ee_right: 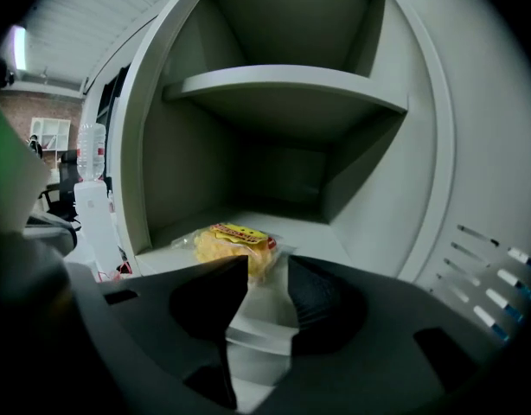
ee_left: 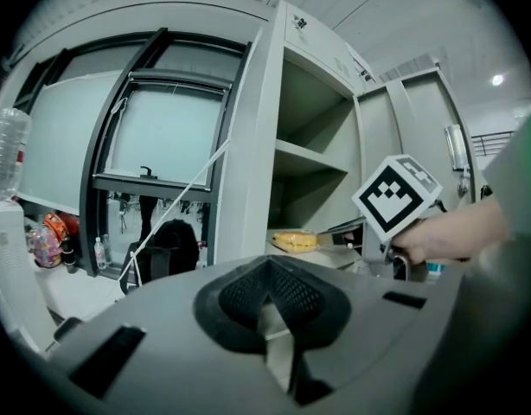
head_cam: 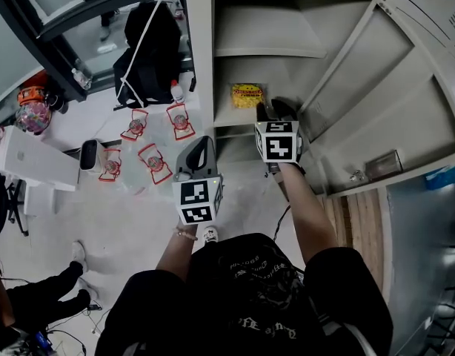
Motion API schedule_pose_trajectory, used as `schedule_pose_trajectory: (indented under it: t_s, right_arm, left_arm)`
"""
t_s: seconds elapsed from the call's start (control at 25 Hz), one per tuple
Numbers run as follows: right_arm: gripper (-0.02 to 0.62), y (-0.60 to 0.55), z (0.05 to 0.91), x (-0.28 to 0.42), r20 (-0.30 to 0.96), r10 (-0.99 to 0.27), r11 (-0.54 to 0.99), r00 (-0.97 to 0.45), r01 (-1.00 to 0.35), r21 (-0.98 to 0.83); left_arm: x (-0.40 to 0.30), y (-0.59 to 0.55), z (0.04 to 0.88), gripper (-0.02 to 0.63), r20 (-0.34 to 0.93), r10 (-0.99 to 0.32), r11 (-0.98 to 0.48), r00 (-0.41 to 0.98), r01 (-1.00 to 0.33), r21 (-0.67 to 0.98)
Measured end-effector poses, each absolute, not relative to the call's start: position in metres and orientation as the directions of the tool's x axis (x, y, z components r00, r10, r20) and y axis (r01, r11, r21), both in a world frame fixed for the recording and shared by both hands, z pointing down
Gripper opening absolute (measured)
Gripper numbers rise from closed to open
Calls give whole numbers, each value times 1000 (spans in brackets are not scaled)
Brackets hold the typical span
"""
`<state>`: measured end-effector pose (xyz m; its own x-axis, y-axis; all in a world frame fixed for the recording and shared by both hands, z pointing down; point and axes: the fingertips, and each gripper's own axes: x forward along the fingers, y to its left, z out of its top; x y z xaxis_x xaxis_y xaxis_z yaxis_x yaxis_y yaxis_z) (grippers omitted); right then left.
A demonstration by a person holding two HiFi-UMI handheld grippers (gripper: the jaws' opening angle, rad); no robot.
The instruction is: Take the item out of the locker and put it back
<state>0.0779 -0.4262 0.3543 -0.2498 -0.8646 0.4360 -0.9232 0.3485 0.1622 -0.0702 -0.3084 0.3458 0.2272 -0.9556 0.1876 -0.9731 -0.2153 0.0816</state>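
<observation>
Head view: the packet [head_cam: 247, 96] is seen on the shelf [head_cam: 223, 116], just beyond the right gripper [head_cam: 276, 113].
Left gripper view: the left gripper [ee_left: 267, 296] is closed, empty.
Right gripper view: jaws are parted, nothing held; the packet should be straddled squarely before closing.

grippers: two, the left gripper [head_cam: 201, 148] and the right gripper [head_cam: 276, 110]
marker cubes: two, one [head_cam: 197, 200] on the left gripper, one [head_cam: 279, 142] on the right
yellow snack packet [head_cam: 247, 95]: one
locker shelves in view: two, an upper shelf [ee_right: 283, 83] and a lower shelf [ee_right: 326, 242]
open locker door [head_cam: 394, 87]: one
red-framed objects on the floor: four [head_cam: 135, 124] [head_cam: 180, 119] [head_cam: 110, 163] [head_cam: 155, 162]
black backpack [head_cam: 146, 47]: one
white box [head_cam: 35, 160]: one
tall clear bottle [ee_left: 6, 150]: one
people: two, the one holding the grippers [head_cam: 264, 295] and a second person [head_cam: 57, 288] seen only as legs
</observation>
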Motion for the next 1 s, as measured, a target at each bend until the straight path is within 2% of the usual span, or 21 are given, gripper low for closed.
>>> schedule_pose_trajectory:
  t_s: [0.08,0.48,0.64,1.0]
  right_arm:
    - [153,-420,348,77,416,-865,364,-279,-921,140]
    - [161,-374,324,70,341,-865,423,-368,-900,101]
    - [161,-353,309,69,275,-873,439,-404,-895,78]
    - [161,-304,290,81,166,-898,419,-408,-907,38]
  left_arm:
    - [-69,-307,344,6,186,-956,-216,227,-973,77]
    - [-65,-293,335,6,164,-961,-212,222,-974,77]
    - [-62,-285,332,6,154,-963,-211,222,-974,82]
    - [-51,-260,319,6,107,-964,-234,242,-969,82]
